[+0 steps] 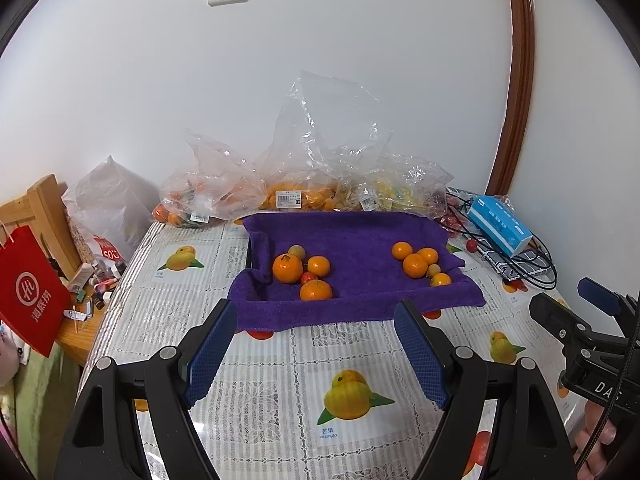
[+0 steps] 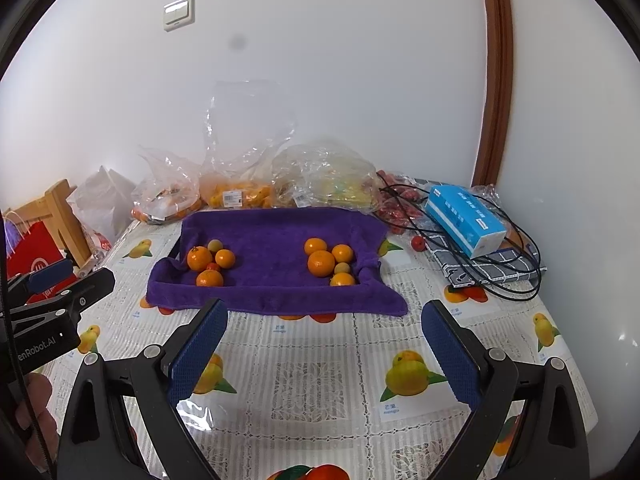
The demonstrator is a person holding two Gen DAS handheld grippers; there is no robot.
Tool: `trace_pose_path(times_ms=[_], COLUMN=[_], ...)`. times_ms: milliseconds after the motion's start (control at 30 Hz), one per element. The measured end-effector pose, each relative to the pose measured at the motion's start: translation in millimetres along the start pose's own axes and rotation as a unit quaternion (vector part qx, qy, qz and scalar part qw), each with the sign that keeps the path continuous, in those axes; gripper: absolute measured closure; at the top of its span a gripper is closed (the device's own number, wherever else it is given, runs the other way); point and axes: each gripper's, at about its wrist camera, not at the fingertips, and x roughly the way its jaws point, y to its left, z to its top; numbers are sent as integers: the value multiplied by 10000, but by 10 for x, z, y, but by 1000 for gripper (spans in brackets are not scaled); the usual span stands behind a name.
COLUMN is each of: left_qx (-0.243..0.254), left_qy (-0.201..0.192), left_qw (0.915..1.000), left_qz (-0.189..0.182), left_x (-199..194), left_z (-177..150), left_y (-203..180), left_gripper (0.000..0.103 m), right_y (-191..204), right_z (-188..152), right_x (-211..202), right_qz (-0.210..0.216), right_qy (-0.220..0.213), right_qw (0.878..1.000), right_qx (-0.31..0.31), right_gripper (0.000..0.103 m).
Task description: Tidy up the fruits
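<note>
The worktop [image 1: 280,360] is covered by a fruit-printed cloth; its near edge is cut off by both views. A tray [image 1: 360,252] draped in a purple towel is set toward the far side, so that its own walls are hidden. Behind the tray, against the wall, four crumpled clear bags [image 1: 320,152] are counted; their contents are seen only as orange and yellow blurs and cannot be counted. A blue tissue box [image 2: 464,216] is seen lying on a folded checked cloth [image 2: 492,268] with black cables [image 2: 516,280] looped over it, at the right. A red paper bag [image 1: 28,288] is partly cut off at the left edge. Two fruit groups are held in the tray, well apart. In the left group [image 1: 302,272], three oranges, one pale round fruit and one small red fruit, half hidden between the oranges, are counted. In the right group [image 1: 420,262], four oranges and one pale fruit are counted. One small red fruit [image 2: 418,243] lies loose beside the tray. The left claw [image 1: 316,344] is held with jaws apart, nothing between them, above the near worktop. The right claw [image 2: 324,344] is likewise spread and empty.
</note>
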Motion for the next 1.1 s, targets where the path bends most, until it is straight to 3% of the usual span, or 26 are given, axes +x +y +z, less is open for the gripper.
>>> trace_pose_path(times_ms=[1100], left_qx=[19], left_qy=[-22], left_qw=[10000], left_qz=[-27], left_x=[-28], left_z=[-13], left_y=[12], left_gripper=[23], right_y=[-31], right_z=[38], right_x=[-49], right_qz=[15], right_qy=[-21], right_qw=[10000], right_qx=[-6], right_gripper=[6])
